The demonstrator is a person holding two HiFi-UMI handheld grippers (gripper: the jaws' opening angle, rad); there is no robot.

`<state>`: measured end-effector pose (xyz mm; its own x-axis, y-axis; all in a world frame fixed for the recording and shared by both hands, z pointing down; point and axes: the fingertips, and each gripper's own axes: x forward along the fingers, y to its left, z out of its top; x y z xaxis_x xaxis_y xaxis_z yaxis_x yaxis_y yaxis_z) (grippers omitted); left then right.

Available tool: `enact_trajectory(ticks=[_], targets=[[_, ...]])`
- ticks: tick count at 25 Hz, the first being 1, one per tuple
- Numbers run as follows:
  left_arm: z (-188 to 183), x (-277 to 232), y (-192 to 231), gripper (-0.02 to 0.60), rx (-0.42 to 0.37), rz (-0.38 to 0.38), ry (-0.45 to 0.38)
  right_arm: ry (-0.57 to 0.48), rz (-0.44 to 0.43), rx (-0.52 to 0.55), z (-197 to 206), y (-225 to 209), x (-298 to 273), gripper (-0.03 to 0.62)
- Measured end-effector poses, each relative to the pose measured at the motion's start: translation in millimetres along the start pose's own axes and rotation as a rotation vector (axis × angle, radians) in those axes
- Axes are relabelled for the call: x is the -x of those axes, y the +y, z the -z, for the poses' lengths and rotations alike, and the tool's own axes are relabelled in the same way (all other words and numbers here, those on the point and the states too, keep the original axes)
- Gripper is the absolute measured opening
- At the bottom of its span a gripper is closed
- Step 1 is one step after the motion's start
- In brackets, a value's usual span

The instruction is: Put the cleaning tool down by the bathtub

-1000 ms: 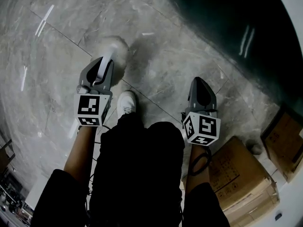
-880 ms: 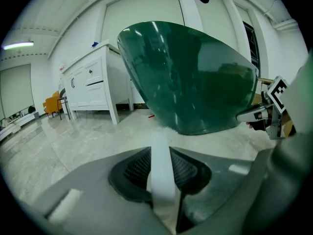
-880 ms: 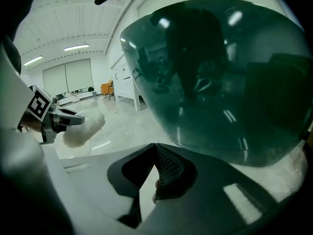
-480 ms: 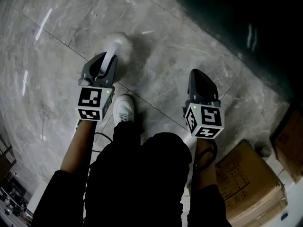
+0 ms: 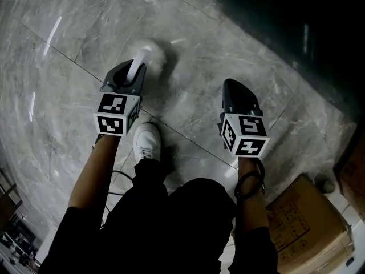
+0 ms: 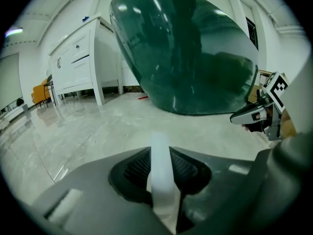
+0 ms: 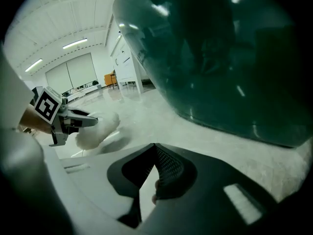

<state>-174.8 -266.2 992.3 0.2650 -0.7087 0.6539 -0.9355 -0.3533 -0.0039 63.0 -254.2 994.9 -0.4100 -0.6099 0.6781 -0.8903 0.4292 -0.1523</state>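
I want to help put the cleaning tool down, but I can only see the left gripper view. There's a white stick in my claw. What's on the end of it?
Observer: A fluffy white head; the head view shows it just beyond the left claw.
Operator: Is the other claw holding something too?
Observer: No, the right gripper view shows the right claw shut and empty.
Operator: What's near the feet?
Observer: A white shoe stands just behind the left claw, in the head view.
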Motion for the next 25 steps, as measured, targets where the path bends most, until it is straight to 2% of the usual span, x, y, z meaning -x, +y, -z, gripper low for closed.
enact_trajectory(ticks=[9,25], targets=[[21,-31,5,0.092,0.036,0.024,0.063,0.047,-0.007,-0.002,18,-7,-30,0.014],[19,-47,5,0.092,0.025,0.021,0.048,0.069,-0.022,-0.001,28,-1,-42,0.014]])
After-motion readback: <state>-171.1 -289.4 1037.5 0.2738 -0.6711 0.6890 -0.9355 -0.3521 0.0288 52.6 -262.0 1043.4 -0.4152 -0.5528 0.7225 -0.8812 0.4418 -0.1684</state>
